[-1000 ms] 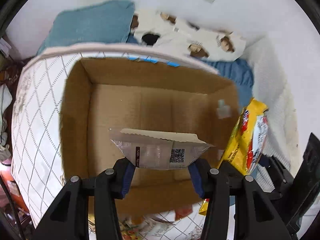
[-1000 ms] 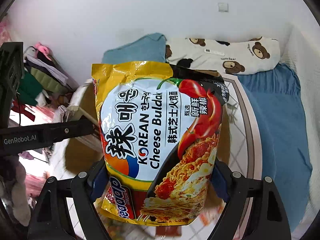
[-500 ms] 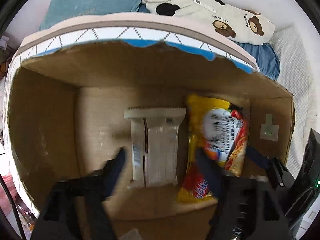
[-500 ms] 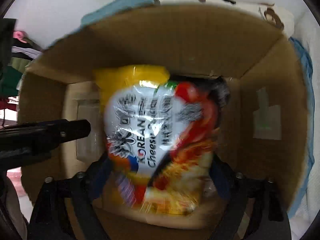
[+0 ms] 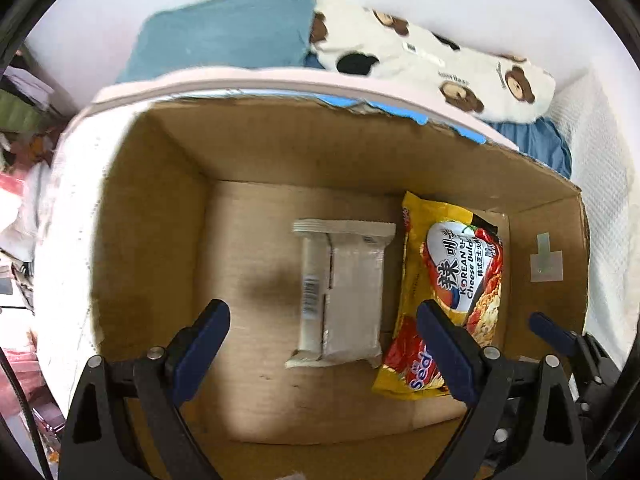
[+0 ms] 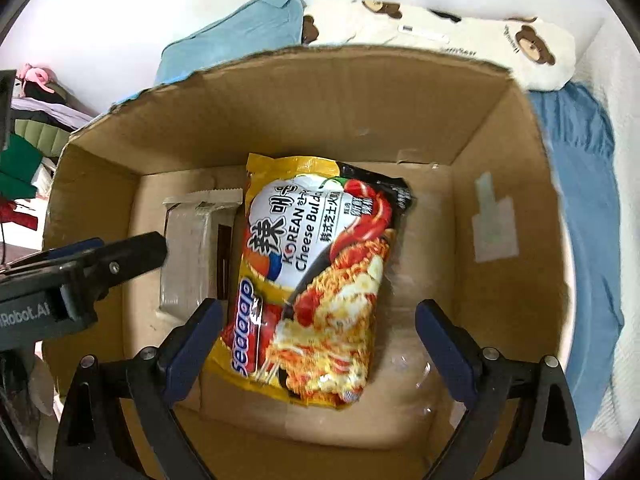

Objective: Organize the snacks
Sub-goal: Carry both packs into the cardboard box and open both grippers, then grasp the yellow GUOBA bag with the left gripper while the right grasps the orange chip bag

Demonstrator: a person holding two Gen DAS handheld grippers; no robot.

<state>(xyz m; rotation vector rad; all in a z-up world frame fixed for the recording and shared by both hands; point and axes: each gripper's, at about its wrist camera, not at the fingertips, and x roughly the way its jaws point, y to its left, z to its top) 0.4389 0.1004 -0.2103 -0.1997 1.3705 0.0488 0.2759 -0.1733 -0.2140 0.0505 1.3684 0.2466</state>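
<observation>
Left wrist view: a second ago the left gripper (image 5: 322, 322) pinched the pale pack (image 5: 340, 292) above the box (image 5: 152, 216); now its jaws are opening wide and the pack lies flat on the cardboard floor, free of the pads. It is a rectangular, crimp-ended wrapper (barcode on one side).

Right wrist view: the right gripper (image 6: 318, 320), which earlier held the noodles (image 6: 316, 280), is also opening; the glossy yellow bag lies flat, just beside the pale pack, untouched.
</observation>
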